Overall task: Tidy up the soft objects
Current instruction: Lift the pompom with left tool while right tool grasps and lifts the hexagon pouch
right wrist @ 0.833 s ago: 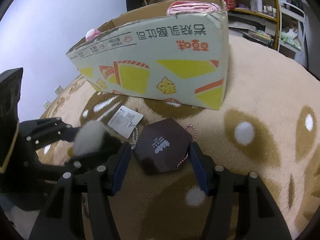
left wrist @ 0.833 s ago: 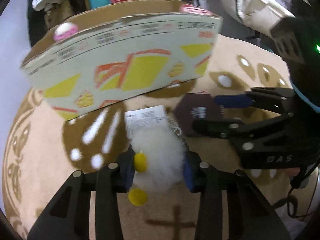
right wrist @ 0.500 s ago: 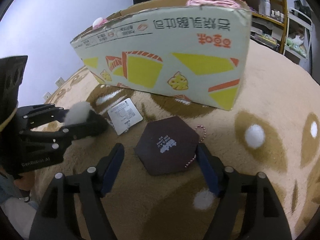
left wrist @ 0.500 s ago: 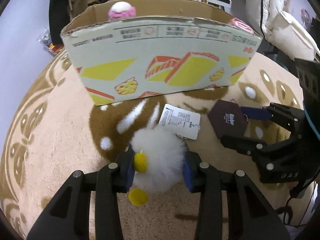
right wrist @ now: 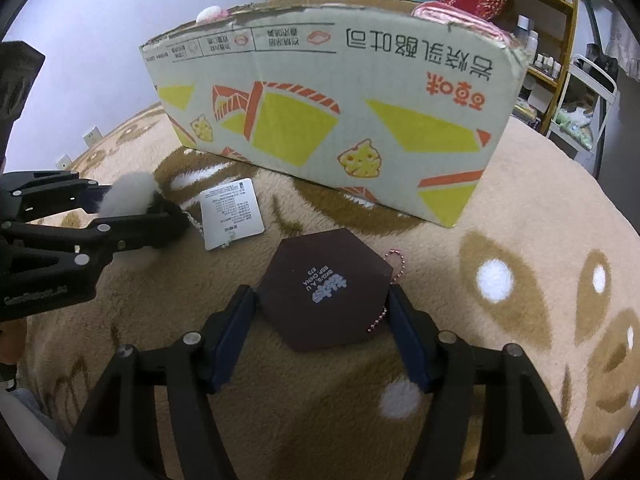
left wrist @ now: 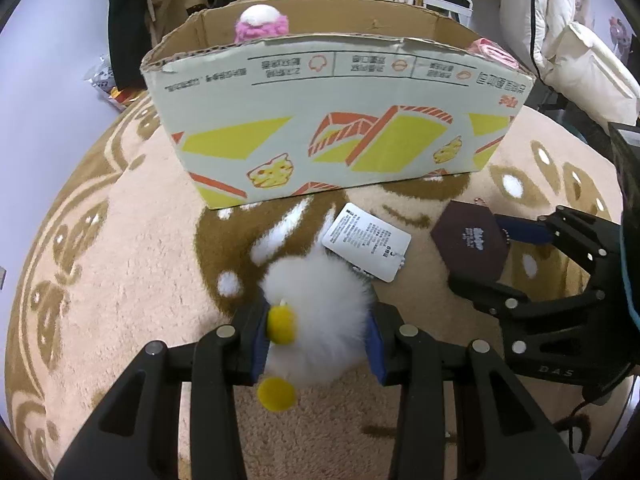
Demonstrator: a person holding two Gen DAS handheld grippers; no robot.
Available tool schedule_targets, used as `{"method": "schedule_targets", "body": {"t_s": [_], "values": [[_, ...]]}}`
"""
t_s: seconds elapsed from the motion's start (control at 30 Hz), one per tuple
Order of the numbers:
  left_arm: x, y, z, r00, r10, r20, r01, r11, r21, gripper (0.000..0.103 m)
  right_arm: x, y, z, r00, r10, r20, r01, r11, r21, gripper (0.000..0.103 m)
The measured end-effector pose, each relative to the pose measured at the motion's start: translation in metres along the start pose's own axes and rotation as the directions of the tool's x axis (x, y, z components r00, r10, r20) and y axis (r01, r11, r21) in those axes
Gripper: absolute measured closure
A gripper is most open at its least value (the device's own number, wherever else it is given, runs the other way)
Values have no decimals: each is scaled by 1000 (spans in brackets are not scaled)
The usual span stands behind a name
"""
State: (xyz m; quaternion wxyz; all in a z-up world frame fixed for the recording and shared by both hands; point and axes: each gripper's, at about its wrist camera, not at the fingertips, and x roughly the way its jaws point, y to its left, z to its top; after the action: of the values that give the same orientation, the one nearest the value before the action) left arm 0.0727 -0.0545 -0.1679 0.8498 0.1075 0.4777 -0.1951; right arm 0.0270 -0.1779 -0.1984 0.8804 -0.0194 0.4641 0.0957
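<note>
My left gripper is shut on a white fluffy plush with yellow pompoms and a white paper tag; the plush also shows in the right wrist view. My right gripper stands around a dark brown hexagonal tag with a pink bead chain; its pads touch the tag's sides. The tag also shows in the left wrist view. An open cardboard box stands on the carpet beyond both, also seen in the right wrist view, with pink soft items inside.
A beige and brown patterned carpet covers the floor. Shelves with bottles and bags stand behind the box. White bedding lies at the far right. A wall runs on the left.
Both grippers have pulled back from the box. My left gripper kept hold of the white plush. My right gripper opened a little, then closed in on the hexagonal tag.
</note>
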Motion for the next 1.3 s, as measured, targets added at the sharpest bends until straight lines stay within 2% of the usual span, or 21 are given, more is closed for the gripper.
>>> {"method": "schedule_targets", "body": {"t_s": [0.27, 0.9, 1.03, 1.1, 1.17, 1.3], "values": [[-12, 6, 0, 999, 27, 20, -27, 1000, -11, 65, -14, -7, 0, 1000, 18, 17, -19, 998, 51, 33], [-57, 6, 1, 991, 71, 113, -71, 997, -1, 65, -74, 6, 6, 992, 15, 125, -19, 999, 33, 33], [-69, 9, 7, 992, 41, 120, -39, 999, -20, 65, -82, 10, 8, 990, 19, 142, -24, 999, 38, 33], [-76, 9, 9, 987, 60, 148, -58, 998, -16, 65, -86, 12, 11, 988, 21, 151, -26, 999, 35, 33], [-87, 9, 13, 975, 112, 194, -114, 993, -1, 65, -89, 14, 14, 988, 32, 150, -37, 999, 37, 33], [-105, 13, 24, 965, 110, 238, -110, 994, -16, 66, -98, 16, 23, 986, 29, 162, -36, 999, 38, 33]]}}
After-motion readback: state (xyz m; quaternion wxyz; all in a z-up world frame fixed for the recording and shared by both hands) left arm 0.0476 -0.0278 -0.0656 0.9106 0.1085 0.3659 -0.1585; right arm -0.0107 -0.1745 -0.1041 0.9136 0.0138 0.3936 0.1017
